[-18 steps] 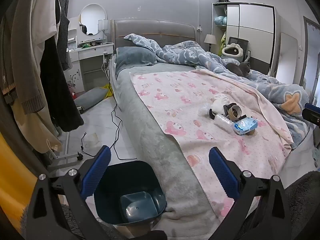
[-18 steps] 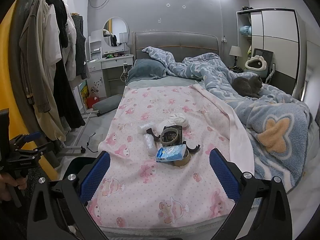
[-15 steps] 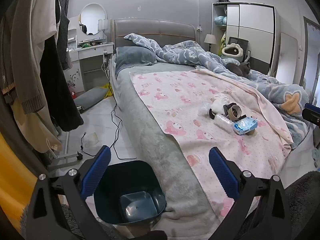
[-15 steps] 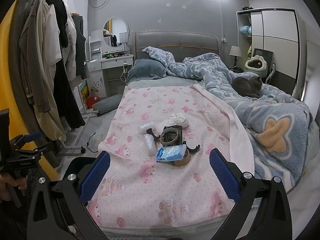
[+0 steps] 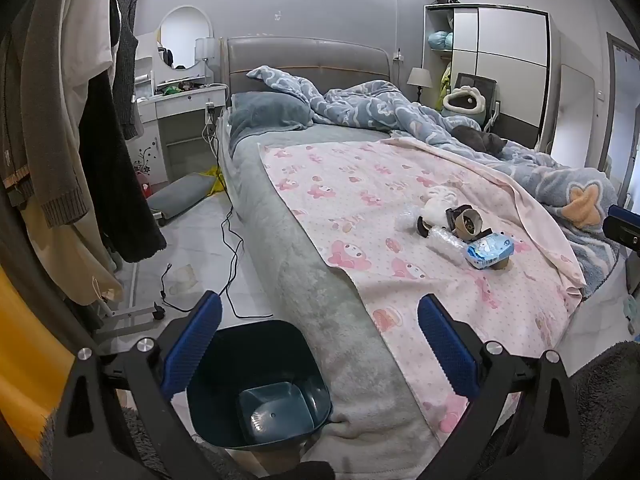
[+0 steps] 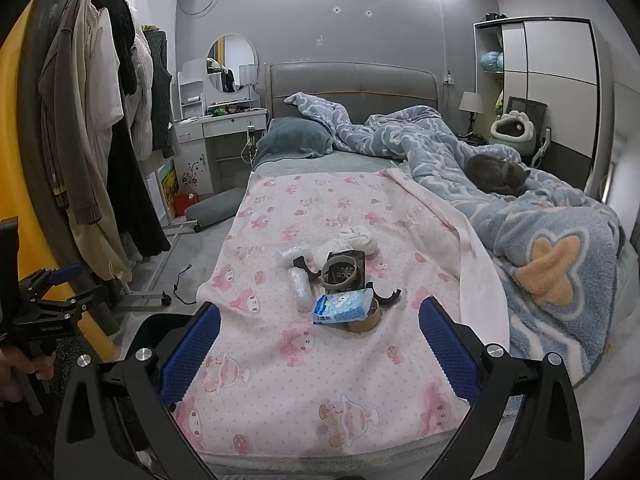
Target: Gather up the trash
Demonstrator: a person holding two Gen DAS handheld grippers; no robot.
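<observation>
A small heap of trash lies on the pink blanket [image 6: 304, 360] of the bed: a blue tissue pack [image 6: 342, 306] [image 5: 491, 249], a tape roll [image 6: 365, 318], a black packet [image 6: 345, 271], clear plastic wrap [image 6: 299, 284] and white crumpled tissue [image 6: 357, 238]. A dark teal bin [image 5: 256, 384] stands on the floor at the bed's foot corner, empty. My left gripper [image 5: 318, 348] is open, above the bin and bed edge. My right gripper [image 6: 320, 352] is open and empty, just short of the heap. The left gripper also shows in the right wrist view [image 6: 52, 292].
A grey cat [image 6: 496, 174] sleeps on the blue duvet [image 6: 552, 248] at the right. A clothes rack [image 6: 100, 140] with hanging coats stands left of the bed. Black cables [image 5: 230, 256] trail on the floor. A grey rug [image 5: 600, 392] lies at the foot.
</observation>
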